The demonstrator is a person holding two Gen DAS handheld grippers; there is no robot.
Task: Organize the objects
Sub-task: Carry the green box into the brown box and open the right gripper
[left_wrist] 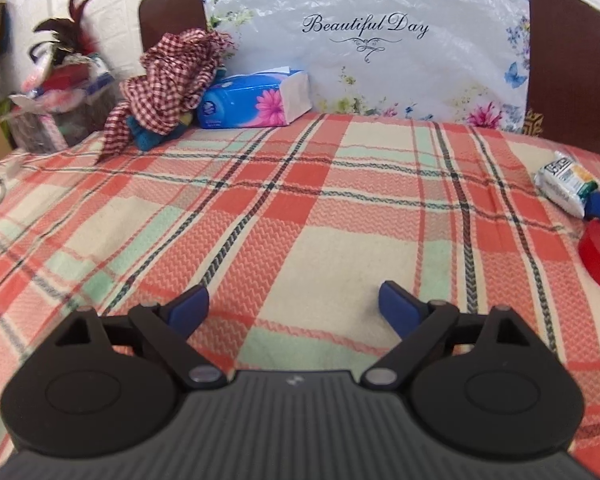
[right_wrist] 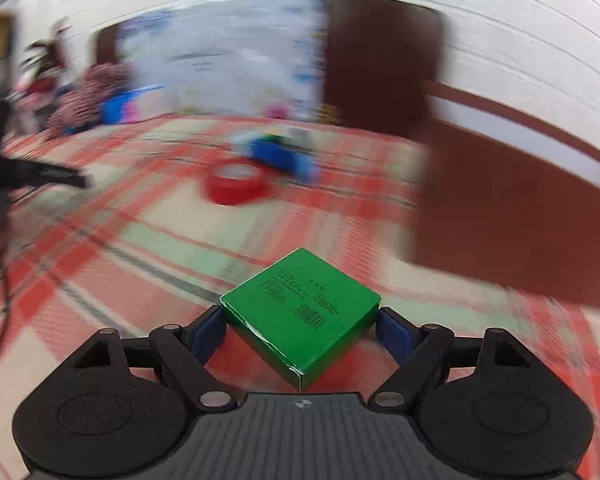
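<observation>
My right gripper is clamped on the green box, corner to corner, above the plaid blanket; my left gripper hangs spread and empty; farther off lie the red tape roll, then the tissue pack by the headboard.

From my left gripper's camera I read "Beautiful Day" in black script, with a flourish beneath it, on the floral plastic bag propped against the headboard; the blue tissue pack carries a small round logo too blurred for me to make out; the white wrapped packet at the right edge has dark lettering I cannot decipher; on the green box I hold in my right gripper I see a barcode and lines of fine print, too small to read.
</observation>
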